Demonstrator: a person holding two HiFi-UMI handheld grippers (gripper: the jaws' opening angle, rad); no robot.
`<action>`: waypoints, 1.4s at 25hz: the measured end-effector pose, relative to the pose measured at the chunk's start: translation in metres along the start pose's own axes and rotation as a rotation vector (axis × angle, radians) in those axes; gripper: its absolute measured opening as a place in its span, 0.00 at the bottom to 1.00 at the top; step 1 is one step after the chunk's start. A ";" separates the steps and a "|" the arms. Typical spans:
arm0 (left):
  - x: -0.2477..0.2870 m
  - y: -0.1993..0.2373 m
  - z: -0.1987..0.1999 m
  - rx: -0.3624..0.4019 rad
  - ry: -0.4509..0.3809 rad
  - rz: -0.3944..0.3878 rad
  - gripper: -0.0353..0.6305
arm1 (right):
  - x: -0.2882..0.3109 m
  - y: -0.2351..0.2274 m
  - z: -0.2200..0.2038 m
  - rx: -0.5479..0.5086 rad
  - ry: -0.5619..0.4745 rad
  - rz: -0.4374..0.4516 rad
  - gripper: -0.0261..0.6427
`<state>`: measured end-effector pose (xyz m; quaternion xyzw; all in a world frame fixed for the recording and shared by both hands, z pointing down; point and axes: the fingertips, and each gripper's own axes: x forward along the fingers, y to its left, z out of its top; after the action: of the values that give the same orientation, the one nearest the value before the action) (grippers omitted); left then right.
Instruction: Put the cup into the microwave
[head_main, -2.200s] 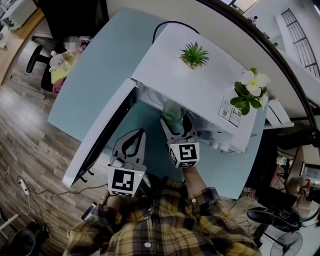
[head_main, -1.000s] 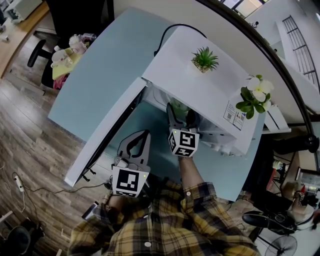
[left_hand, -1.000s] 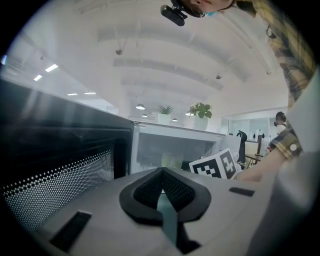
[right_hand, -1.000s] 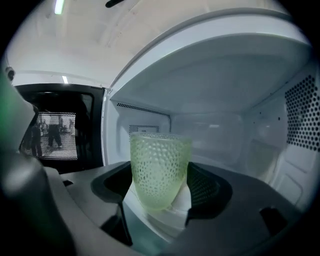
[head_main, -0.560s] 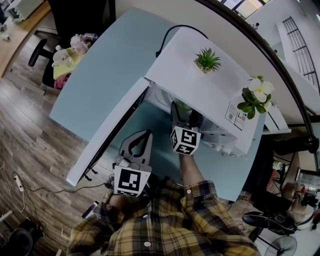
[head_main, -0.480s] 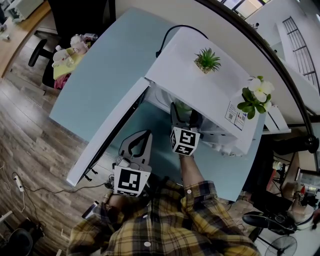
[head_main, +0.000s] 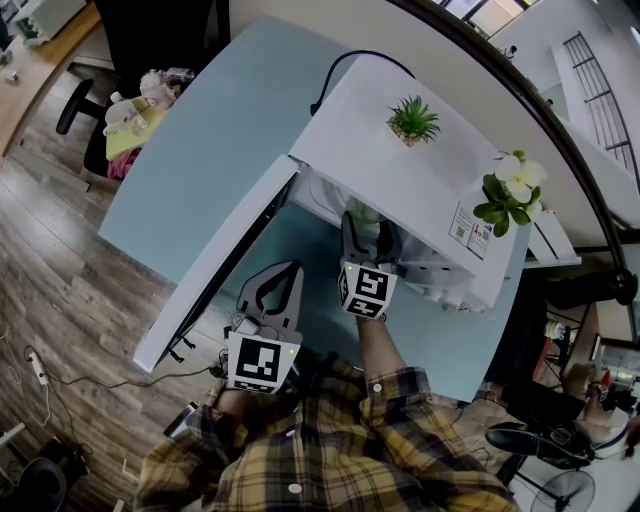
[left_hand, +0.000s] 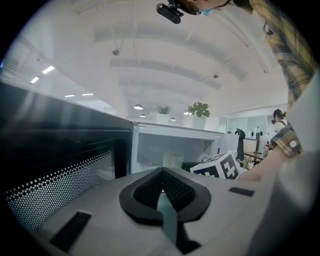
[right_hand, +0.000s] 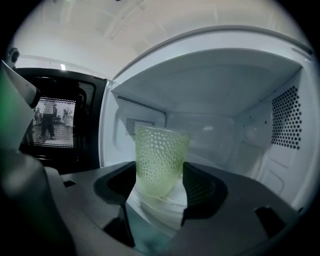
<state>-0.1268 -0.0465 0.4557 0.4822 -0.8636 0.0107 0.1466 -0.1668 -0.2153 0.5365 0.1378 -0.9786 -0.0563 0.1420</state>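
Observation:
The pale green dotted cup (right_hand: 161, 160) stands upright on the floor of the open white microwave (head_main: 400, 170). In the head view only its green rim (head_main: 362, 212) shows under the oven's roof. My right gripper (right_hand: 161, 171) reaches into the oven mouth. Its jaws flank the cup's base and are closing, and the pads do not press on the cup. My left gripper (head_main: 288, 266) hangs shut over the blue table (head_main: 190, 130), in front of the open door (head_main: 215, 265), with nothing in it. From the left gripper view the cup (left_hand: 172, 160) shows faintly inside the oven.
A small spiky plant (head_main: 412, 120) and a white-flowered plant (head_main: 508, 195) stand on the microwave's roof. The door swings out to the left, beside my left gripper (left_hand: 162, 170). The oven's perforated right wall (right_hand: 285, 130) is close to the right jaw.
Two seconds ago the cup was at the oven mouth between the right jaws; now it sits further in. Over the last second the right gripper barely shifted. The left gripper kept still.

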 end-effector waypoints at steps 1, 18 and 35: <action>-0.001 0.000 0.000 0.001 0.001 0.001 0.04 | -0.001 0.000 0.000 0.002 0.000 -0.002 0.48; -0.007 -0.002 -0.002 0.011 0.000 0.005 0.04 | -0.014 -0.008 -0.004 -0.004 0.012 -0.048 0.24; -0.011 0.004 0.027 0.055 -0.052 0.037 0.04 | -0.061 -0.013 0.039 0.009 -0.090 0.044 0.24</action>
<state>-0.1309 -0.0394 0.4272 0.4701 -0.8753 0.0247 0.1105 -0.1185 -0.2072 0.4818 0.1142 -0.9871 -0.0548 0.0984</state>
